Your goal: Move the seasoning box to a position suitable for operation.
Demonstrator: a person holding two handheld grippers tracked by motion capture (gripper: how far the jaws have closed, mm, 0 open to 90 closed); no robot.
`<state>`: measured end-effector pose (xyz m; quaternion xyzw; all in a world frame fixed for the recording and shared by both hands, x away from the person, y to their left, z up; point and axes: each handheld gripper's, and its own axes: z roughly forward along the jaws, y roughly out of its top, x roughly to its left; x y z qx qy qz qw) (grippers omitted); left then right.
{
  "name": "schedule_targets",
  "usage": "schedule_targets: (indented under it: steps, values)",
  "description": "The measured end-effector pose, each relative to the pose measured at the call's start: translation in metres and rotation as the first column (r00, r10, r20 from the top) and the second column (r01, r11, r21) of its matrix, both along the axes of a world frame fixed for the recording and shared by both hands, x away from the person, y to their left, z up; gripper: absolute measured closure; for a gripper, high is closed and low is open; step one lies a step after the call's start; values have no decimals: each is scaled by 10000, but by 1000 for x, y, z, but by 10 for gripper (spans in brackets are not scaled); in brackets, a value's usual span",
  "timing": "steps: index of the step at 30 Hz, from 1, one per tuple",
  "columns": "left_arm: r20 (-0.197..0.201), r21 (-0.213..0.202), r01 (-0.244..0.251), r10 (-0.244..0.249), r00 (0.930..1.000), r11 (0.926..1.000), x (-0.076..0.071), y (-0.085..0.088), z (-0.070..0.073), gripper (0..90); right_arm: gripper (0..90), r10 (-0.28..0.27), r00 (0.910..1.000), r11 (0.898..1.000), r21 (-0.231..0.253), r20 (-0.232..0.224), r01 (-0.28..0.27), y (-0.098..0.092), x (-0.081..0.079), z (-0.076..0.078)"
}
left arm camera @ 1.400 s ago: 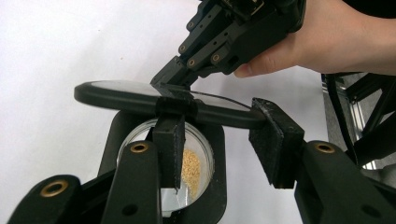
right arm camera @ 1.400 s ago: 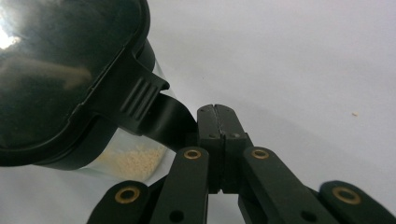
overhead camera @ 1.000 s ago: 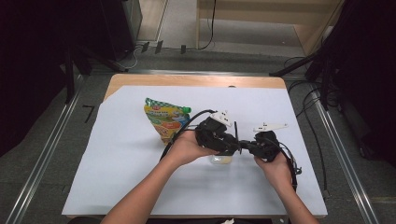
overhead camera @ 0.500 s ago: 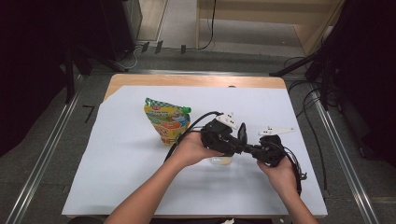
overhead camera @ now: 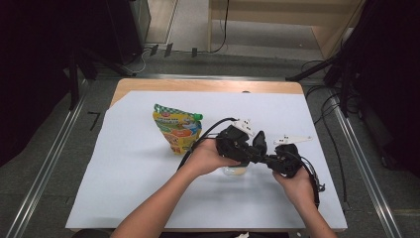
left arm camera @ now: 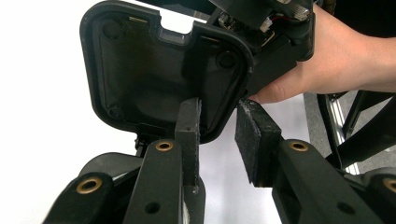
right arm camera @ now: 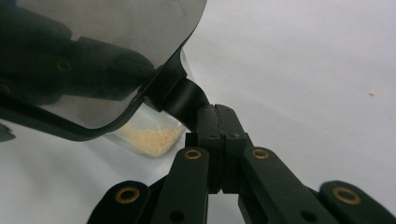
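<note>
Step, judged: fitting black square lid [left arm camera: 140, 70] over clear grain cup [right arm camera: 149, 137]. Right claw [right arm camera: 215, 112] pinching lid tab. Left claw [left arm camera: 219, 126] spread, straddling lid corner. Next: left claw closes on rim, steadies.

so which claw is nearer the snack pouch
Left. The left claw sits just right of the snack pouch, above a small clear container. The right claw lies farther right, beyond the left one.

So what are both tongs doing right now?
Left tongs: astride the rim of the black lid; grip unclear.
Right tongs: closed on that lid's tab.
</note>
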<state>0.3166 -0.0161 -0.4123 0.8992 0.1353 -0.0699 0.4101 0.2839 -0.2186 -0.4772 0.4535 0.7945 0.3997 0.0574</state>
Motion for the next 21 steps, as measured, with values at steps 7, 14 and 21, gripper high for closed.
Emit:
schedule_targets:
  steps: [7,14,21]
  values:
    - [-369,-304,-16,5,9993,9995,3,6,1,704,900,55,10000,10000,10,49,-55,0,0,1]
    - [-354,-473,-576,560,9978,9972,2,30,11,665,900,392,9989,9992,-10,274,-392,-8,-7,12]
    - [-674,-702,-1072,1025,9925,9918,3,61,12,626,900,688,9976,9972,-297,31,-687,-4,-18,15]
